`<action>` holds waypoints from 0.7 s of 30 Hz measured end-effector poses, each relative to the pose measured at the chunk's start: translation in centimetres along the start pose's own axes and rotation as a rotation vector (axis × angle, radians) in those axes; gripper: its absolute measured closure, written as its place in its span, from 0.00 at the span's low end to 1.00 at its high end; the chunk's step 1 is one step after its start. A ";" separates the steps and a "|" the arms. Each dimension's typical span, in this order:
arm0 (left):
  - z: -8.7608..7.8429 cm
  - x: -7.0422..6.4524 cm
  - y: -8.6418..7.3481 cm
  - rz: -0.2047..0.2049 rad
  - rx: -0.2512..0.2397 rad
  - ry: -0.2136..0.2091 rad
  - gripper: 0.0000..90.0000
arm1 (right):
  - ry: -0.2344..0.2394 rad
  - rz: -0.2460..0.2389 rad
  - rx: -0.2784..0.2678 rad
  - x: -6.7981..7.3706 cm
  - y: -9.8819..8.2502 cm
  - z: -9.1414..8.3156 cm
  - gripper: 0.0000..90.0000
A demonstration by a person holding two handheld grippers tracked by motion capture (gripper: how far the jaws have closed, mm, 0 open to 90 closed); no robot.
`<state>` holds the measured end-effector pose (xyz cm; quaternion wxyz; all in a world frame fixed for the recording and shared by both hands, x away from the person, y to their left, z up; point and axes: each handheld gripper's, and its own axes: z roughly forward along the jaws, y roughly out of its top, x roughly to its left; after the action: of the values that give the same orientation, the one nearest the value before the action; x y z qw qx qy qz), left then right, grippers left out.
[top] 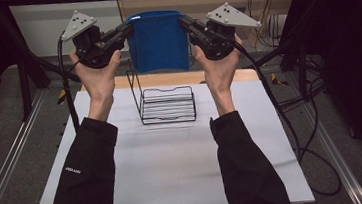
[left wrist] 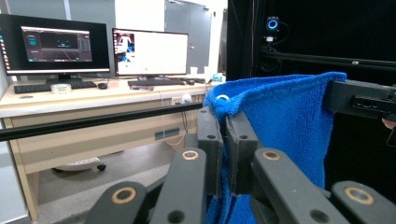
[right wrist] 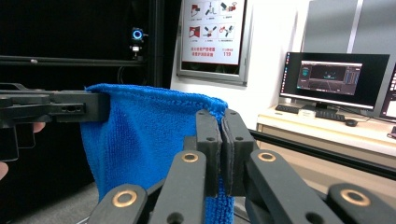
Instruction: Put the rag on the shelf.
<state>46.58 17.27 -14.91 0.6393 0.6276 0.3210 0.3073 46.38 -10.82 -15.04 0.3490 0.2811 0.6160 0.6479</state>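
- Lower frame of the high view: two dark sleeves (top: pixel 83 181) rise over the white table (top: pixel 165 169).
- Mid-frame, a wire rack (top: pixel 166 103) stands empty, likely where the cloth will hang.
- Upper frame: left gripper (top: pixel 127 31) and right gripper (top: pixel 185 23), fingers clenched on the top corners of the blue cloth (top: pixel 158 41), hold it spread above the rack.

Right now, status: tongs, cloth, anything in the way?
Left tongs shut on blue terry cloth, right tongs shut on its other top corner. Cloth hangs spread, above black wire rack. Nothing between them.
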 end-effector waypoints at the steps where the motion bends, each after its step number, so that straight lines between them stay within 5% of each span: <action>1: 0.1 0.1 0.1 0.004 0.000 0.003 0.95 | 0.000 -0.003 0.000 -0.1 0.1 0.2 0.98; 21: 2.8 2.3 -0.7 -0.012 0.000 0.030 0.95 | -0.022 -0.004 0.024 -1.8 -1.0 3.5 0.98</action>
<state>50.18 17.41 -15.70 0.6364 0.6208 0.3343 0.3128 50.29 -10.17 -15.59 0.3536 0.2913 0.6203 0.6366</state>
